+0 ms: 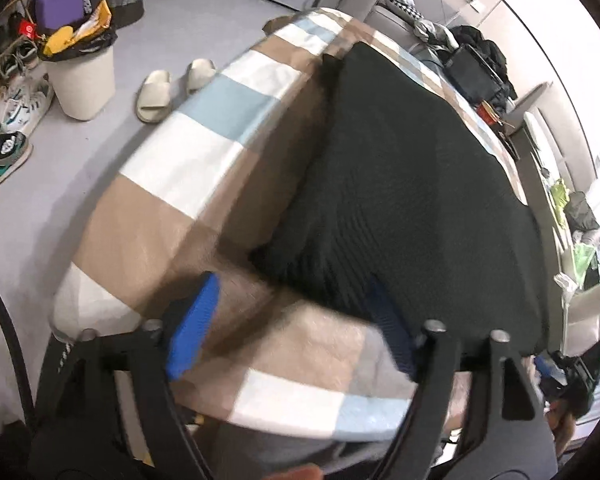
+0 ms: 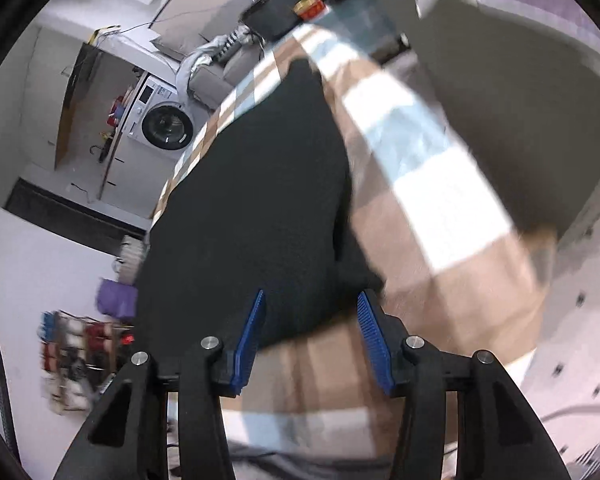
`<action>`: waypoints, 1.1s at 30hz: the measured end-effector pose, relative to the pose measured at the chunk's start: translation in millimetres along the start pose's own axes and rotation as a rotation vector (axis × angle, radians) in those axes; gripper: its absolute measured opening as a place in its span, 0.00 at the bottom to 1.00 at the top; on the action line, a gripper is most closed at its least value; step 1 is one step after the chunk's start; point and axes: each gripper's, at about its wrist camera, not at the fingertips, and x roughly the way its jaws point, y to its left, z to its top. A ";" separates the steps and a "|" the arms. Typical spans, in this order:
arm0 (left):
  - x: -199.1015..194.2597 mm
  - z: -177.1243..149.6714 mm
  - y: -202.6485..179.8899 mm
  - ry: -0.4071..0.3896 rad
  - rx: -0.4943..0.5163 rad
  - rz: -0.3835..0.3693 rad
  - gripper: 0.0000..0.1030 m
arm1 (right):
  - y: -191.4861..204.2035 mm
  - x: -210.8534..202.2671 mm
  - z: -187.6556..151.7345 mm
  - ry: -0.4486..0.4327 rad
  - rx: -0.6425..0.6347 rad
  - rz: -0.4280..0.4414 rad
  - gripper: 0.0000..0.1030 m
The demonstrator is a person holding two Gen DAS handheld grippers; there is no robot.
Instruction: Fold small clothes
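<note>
- A checked cloth (image 1: 204,148) in tan, white and pale blue squares covers the tabletop and fills the ground ahead of both tools.
- A dark knit garment (image 1: 412,184) lies spread flat on that cloth, straight ahead of the left tool (image 1: 296,320) and reaching off to its right; its ribbed near edge lies between that tool's two fingers.
- From the right wrist view the same garment (image 2: 256,200) stretches away ahead and to the left of the right tool (image 2: 312,336), its near hem lying between the two blue fingers (image 2: 374,340).
- The left tool stands spread wide, gripping nothing; its left blue pad (image 1: 194,328) hangs over bare cloth, while the right one is dim against the dark knit.
- The right tool is likewise released, fingers parted, with the hem in the gap; whether the pads touch the fabric cannot be told through the blur.
- A white bin (image 1: 82,80) stuffed with rubbish stands on the floor far ahead and left of the left tool.
- A pair of pale slippers (image 1: 172,88) lies just right of the bin, beside the tabletop's edge.
</note>
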 end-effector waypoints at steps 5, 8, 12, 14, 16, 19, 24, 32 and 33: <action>-4.9 -8.4 -13.4 0.007 -0.001 -0.032 0.99 | -6.1 13.1 -5.1 -0.049 0.098 0.075 0.47; -3.3 -11.2 -17.6 0.032 -0.041 -0.093 0.99 | -2.4 21.4 -5.0 -0.131 0.142 0.077 0.47; 4.5 -17.0 -20.8 0.056 -0.102 -0.140 0.98 | 5.3 26.0 -11.6 -0.214 0.154 0.046 0.24; 7.4 -17.1 -22.6 0.081 -0.120 -0.171 0.93 | 9.0 17.3 -14.1 -0.252 0.127 0.061 0.18; 7.1 -15.9 -22.5 0.065 -0.137 -0.177 0.86 | 16.0 3.0 -19.9 -0.300 0.064 0.062 0.14; 10.5 -12.4 -20.6 0.060 -0.169 -0.197 0.76 | 16.1 -1.1 -21.9 -0.279 0.032 0.015 0.13; 14.5 -5.9 -25.6 0.017 -0.163 -0.147 0.54 | 4.9 7.3 -23.4 -0.235 0.045 -0.004 0.13; 26.6 1.3 -24.4 -0.035 -0.165 -0.086 0.09 | 2.8 10.6 -21.5 -0.223 0.021 -0.021 0.13; 26.9 1.3 -25.3 -0.043 -0.158 -0.084 0.08 | 5.1 10.9 -20.7 -0.225 0.013 -0.026 0.13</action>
